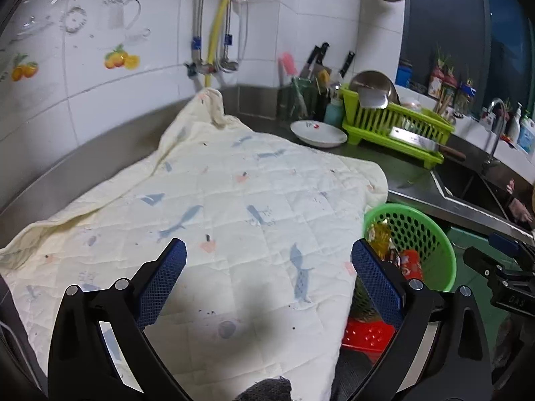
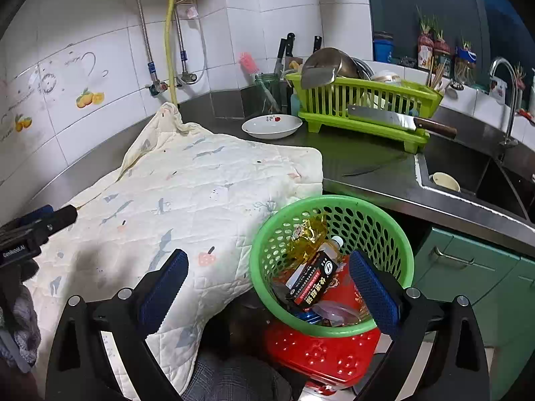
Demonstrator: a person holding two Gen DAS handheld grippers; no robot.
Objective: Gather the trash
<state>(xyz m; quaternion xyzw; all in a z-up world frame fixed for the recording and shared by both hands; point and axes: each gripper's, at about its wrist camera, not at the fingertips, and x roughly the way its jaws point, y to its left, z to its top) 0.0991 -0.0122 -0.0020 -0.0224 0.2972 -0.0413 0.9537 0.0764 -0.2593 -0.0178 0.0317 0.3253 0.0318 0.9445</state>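
Observation:
A green perforated basket (image 2: 394, 230) stands on a red stool (image 2: 321, 351) beside the counter. It holds trash: a gold wrapper (image 2: 307, 234), a black and red box (image 2: 311, 280) and a small bottle (image 2: 334, 244). The basket also shows in the left wrist view (image 1: 424, 230). My right gripper (image 2: 267, 284) is open and empty, hovering above the basket's near rim. My left gripper (image 1: 267, 267) is open and empty above the quilted cream cloth (image 1: 217, 207) that covers the counter. No loose trash shows on the cloth.
A white plate (image 2: 271, 126), a green dish rack (image 2: 364, 110) with a cleaver (image 2: 394, 120), a knife holder (image 2: 274, 93) and a sink (image 2: 468, 173) with a cup (image 2: 446, 182) lie behind. Green cabinets (image 2: 474, 274) stand at right.

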